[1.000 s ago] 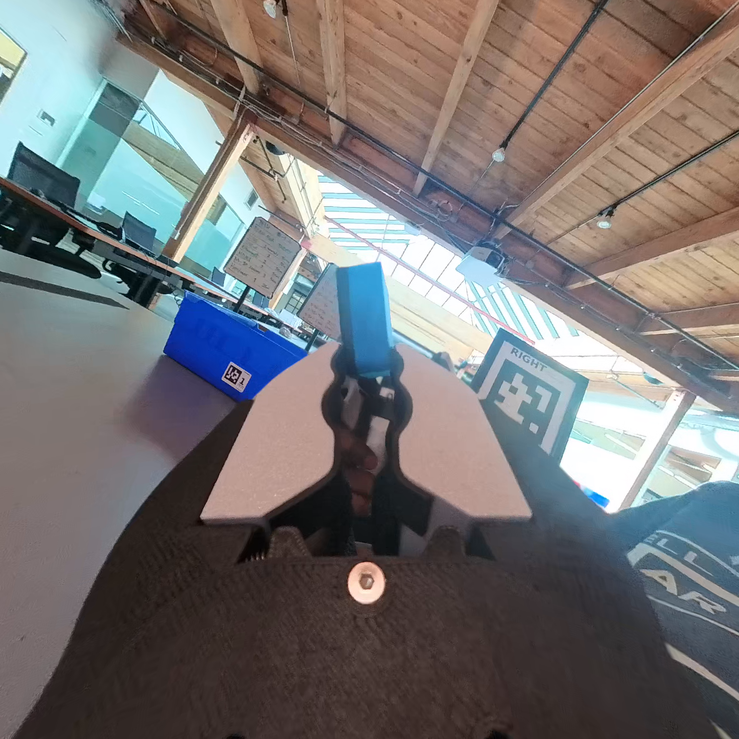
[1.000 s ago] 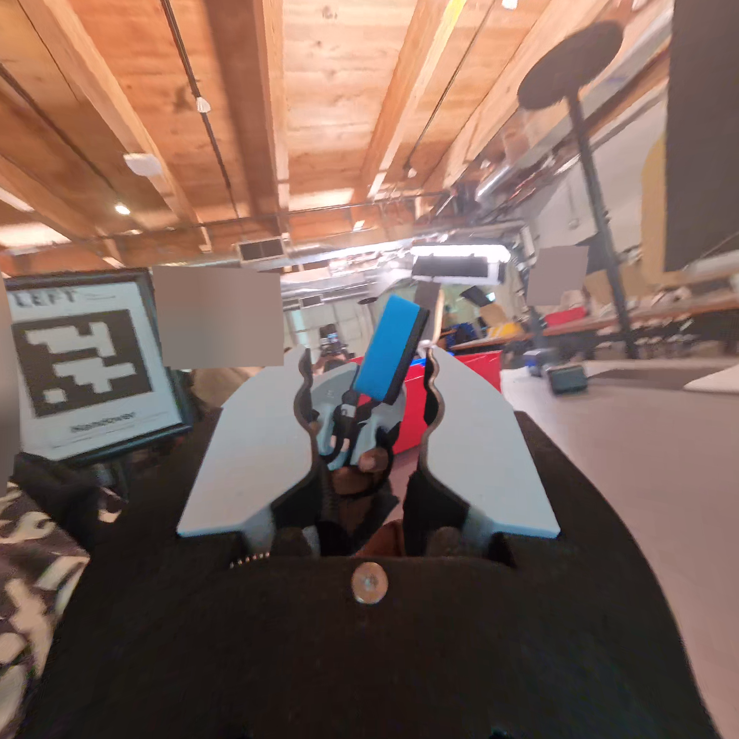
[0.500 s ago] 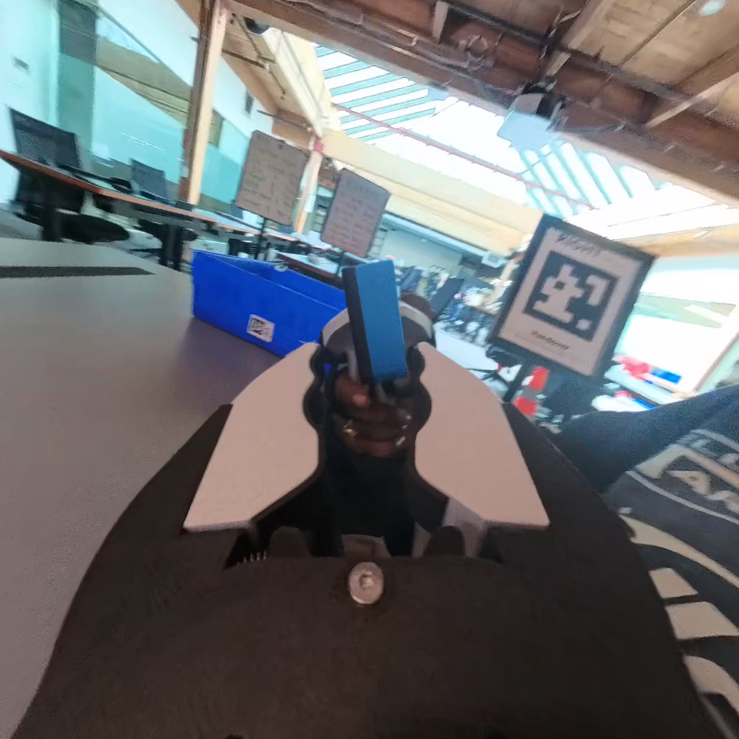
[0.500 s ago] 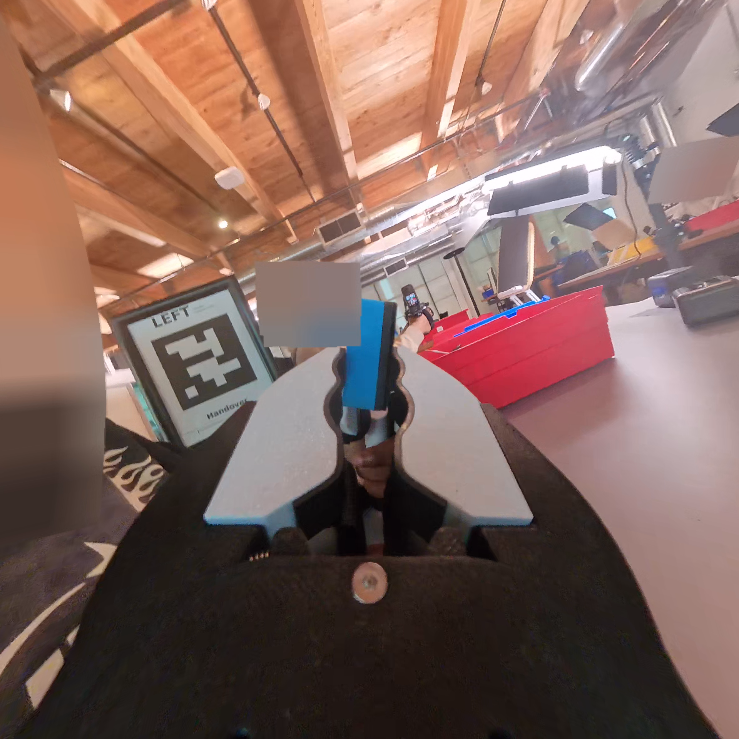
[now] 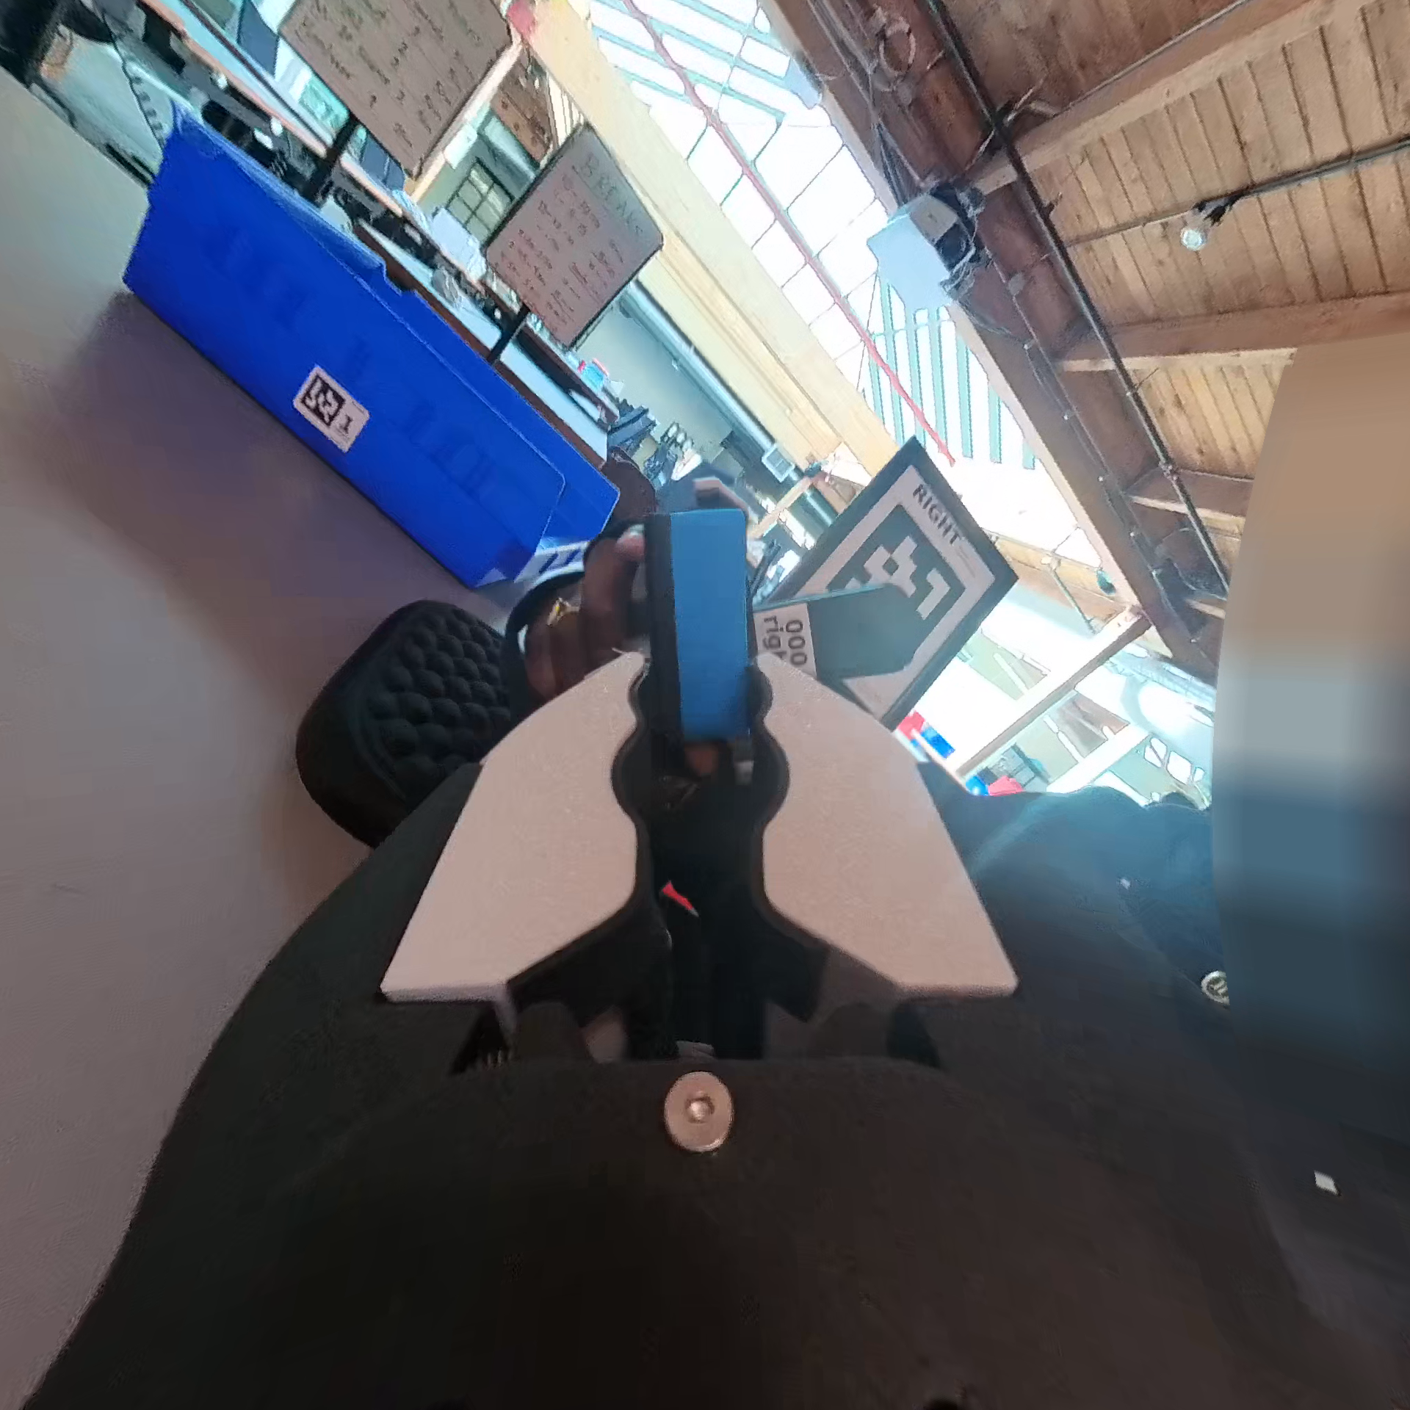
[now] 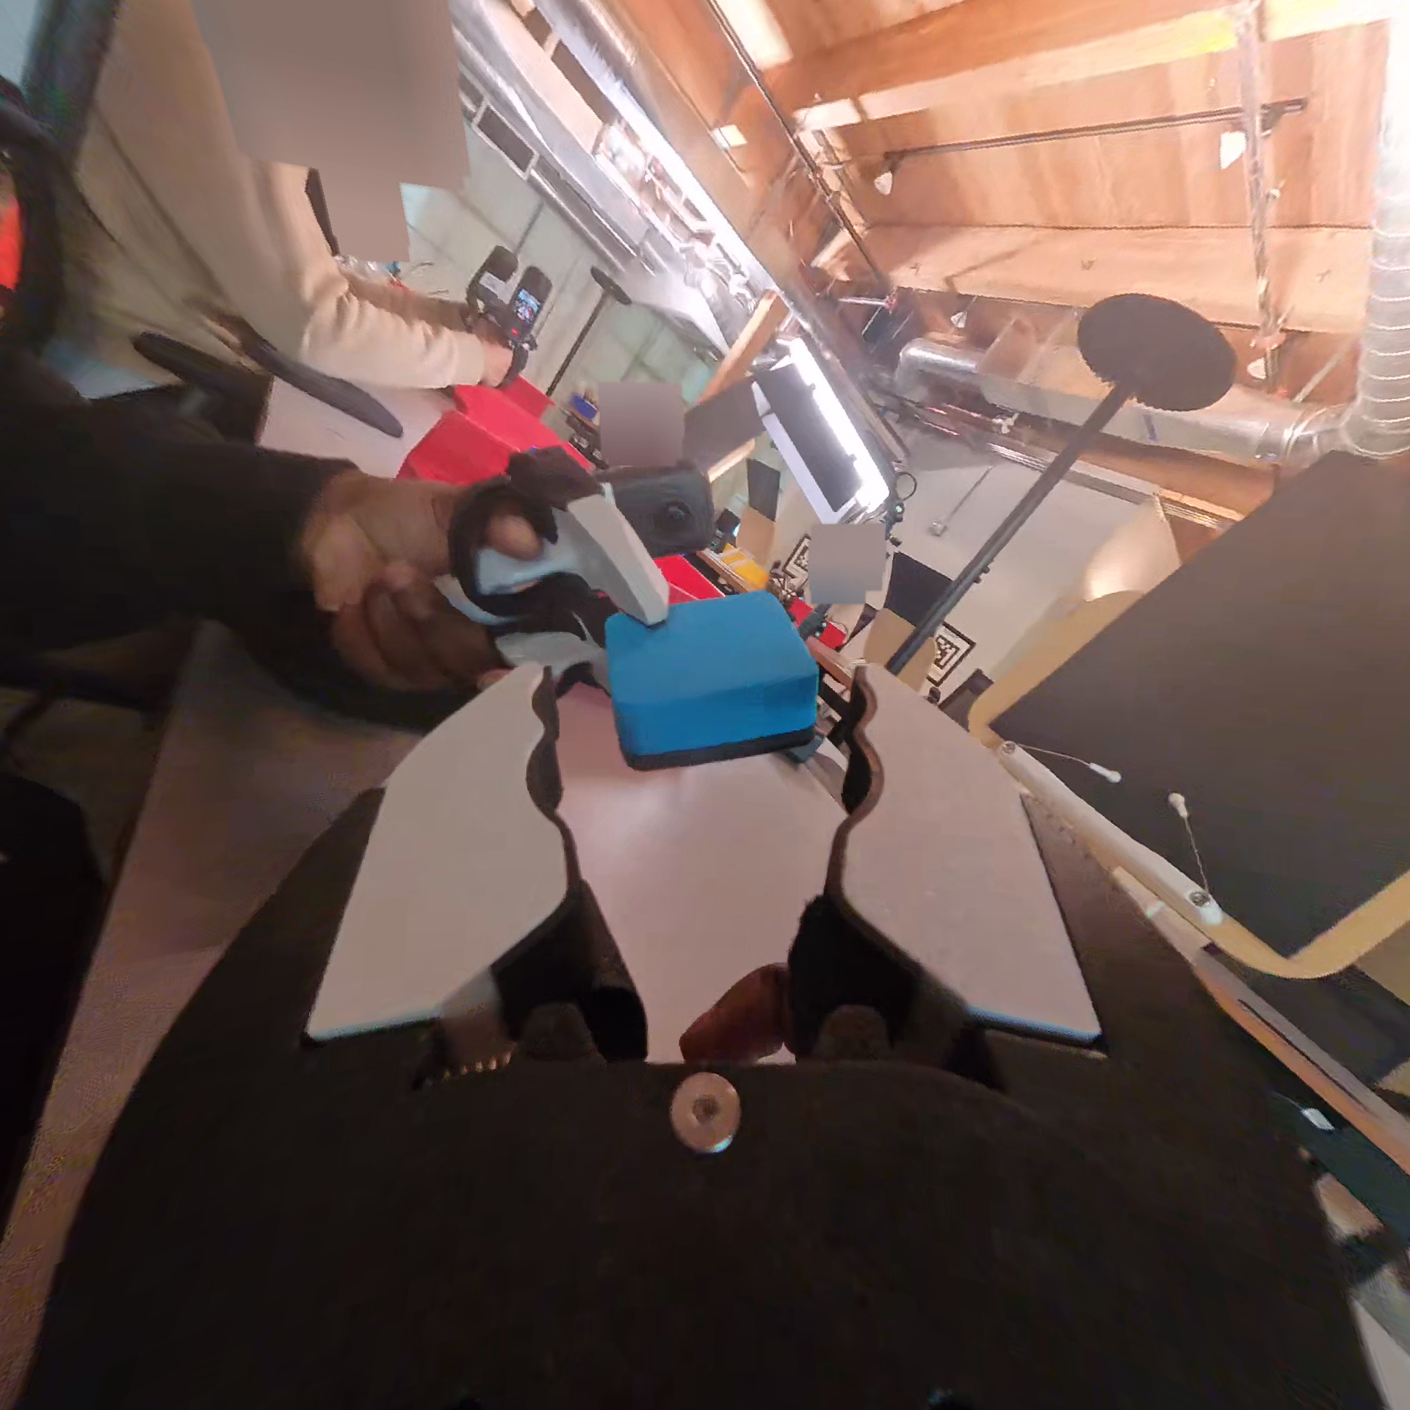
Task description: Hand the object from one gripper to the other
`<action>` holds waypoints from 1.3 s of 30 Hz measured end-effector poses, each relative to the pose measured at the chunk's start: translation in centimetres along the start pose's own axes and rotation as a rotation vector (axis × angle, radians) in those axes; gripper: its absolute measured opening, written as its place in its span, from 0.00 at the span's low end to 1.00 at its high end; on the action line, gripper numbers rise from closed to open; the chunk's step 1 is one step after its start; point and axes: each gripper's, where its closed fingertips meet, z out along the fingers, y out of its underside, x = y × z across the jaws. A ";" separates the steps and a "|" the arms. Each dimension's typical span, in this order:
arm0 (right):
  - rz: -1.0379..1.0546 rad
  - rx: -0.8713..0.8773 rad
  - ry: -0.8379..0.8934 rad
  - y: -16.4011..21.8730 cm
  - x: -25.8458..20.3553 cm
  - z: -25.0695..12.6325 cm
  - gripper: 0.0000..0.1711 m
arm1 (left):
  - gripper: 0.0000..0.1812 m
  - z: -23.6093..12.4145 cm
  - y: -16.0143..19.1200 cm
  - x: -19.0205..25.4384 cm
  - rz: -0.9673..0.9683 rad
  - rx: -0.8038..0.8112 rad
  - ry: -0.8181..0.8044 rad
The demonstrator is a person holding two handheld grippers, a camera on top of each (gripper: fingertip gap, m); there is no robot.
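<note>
Grey desk (image 5: 114, 687) under wooden beams (image 5: 1221, 191) carries your blue bin (image 5: 343, 397), contents hidden. Your left gripper (image 5: 698, 687) clamps the blue eraser (image 5: 706, 633); your right gripper (image 6: 702, 709) gapes wide.

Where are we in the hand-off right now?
Done: the left claw is shut on the blue block. In hand: the right claw is open, with the block at its tips, unclamped. Left, if it goes left to right: close the right claw on it, then open the left one.
</note>
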 end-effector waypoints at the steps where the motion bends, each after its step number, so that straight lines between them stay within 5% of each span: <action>1: -0.004 0.002 -0.010 0.1 -0.2 0.0 0.39 | 0.12 0.1 0.3 0.0 0.006 -0.022 -0.002; 7: 0.057 -0.007 -0.042 0.2 -0.4 0.1 0.32 | 0.13 0.3 1.1 0.5 0.050 -0.066 0.044; 9: 0.231 0.031 -0.084 -0.5 -0.1 -0.1 0.32 | 0.17 0.3 1.1 1.6 0.191 -0.071 0.097; 12: 0.666 0.005 -0.271 -0.1 -0.5 0.0 0.32 | 0.42 0.1 0.7 1.1 0.580 -0.035 -0.059; 15: 0.880 0.022 -0.330 0.2 -0.1 -0.2 0.32 | 0.44 0.0 0.3 0.8 0.871 -0.025 -0.206; 17: 0.919 -0.014 -0.356 0.7 -0.4 -0.1 0.32 | 0.43 0.1 0.6 0.3 0.823 -0.055 -0.215; 28: 0.816 0.050 -0.326 -0.1 -0.3 -0.1 0.36 | 0.30 0.2 0.5 0.1 0.519 -0.015 -0.100; 31: 0.500 0.177 -0.167 -1.4 0.9 -1.1 0.42 | 0.30 -0.7 -0.4 -0.9 0.244 0.037 -0.057; 34: 0.021 0.077 -0.066 -0.3 -0.5 -0.8 0.35 | 0.29 -1.3 -1.1 -0.3 0.104 0.080 0.041; 39: -0.093 0.023 -0.056 0.3 -1.6 0.0 0.25 | 0.30 -0.7 0.7 -0.4 0.081 -0.033 0.051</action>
